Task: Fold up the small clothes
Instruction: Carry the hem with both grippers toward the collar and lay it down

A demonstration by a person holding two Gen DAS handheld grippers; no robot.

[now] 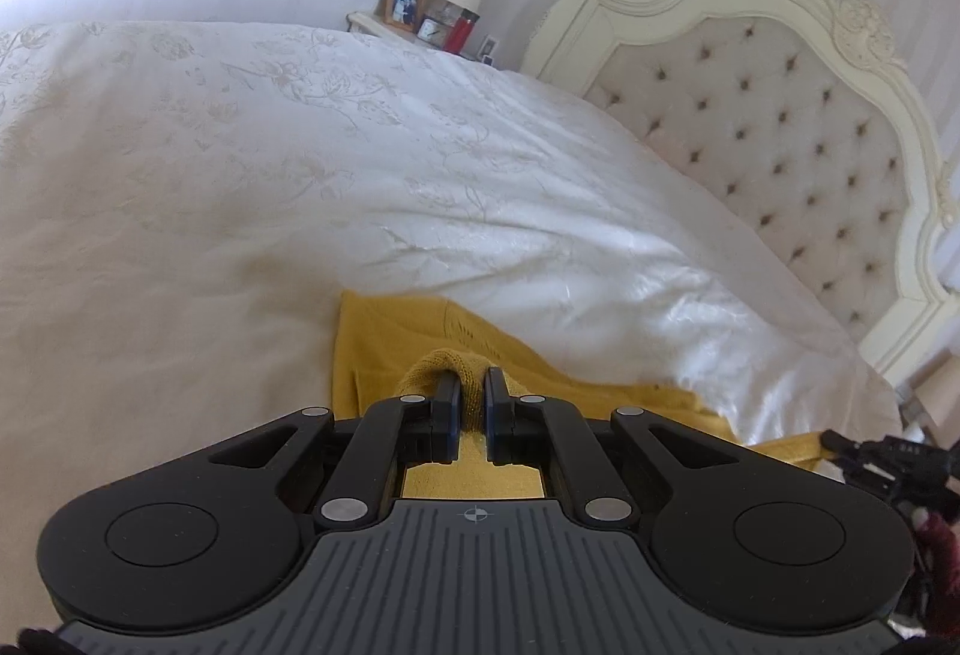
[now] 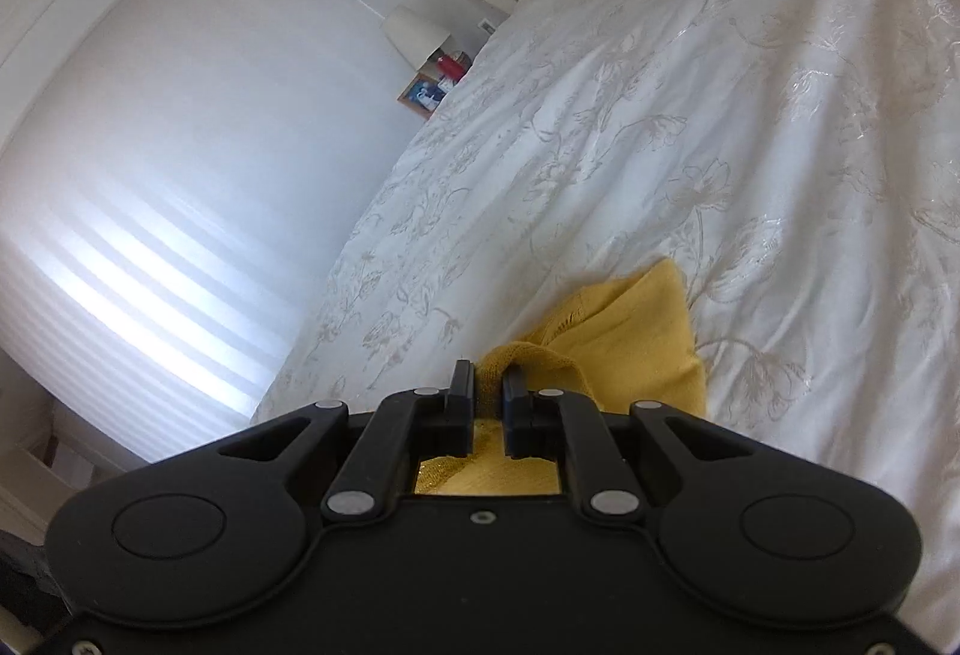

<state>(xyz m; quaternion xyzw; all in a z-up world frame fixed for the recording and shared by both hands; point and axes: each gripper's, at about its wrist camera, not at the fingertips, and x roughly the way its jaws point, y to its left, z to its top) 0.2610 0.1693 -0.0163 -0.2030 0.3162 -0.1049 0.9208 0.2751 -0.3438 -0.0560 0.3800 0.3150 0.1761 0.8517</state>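
I have the left hand-held gripper (image 1: 472, 385) pinching a bunched fold of the mustard knit garment (image 1: 384, 337); my right hand-held gripper (image 2: 490, 385) clamps another fold. Garment lies on the white floral bedspread (image 1: 240, 175).

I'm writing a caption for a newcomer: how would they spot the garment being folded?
Start at the big bed with the white floral bedspread. At its near edge lies the yellow knit garment, pinched by the left gripper and right gripper. It is the only mustard-coloured thing on the pale bedding.
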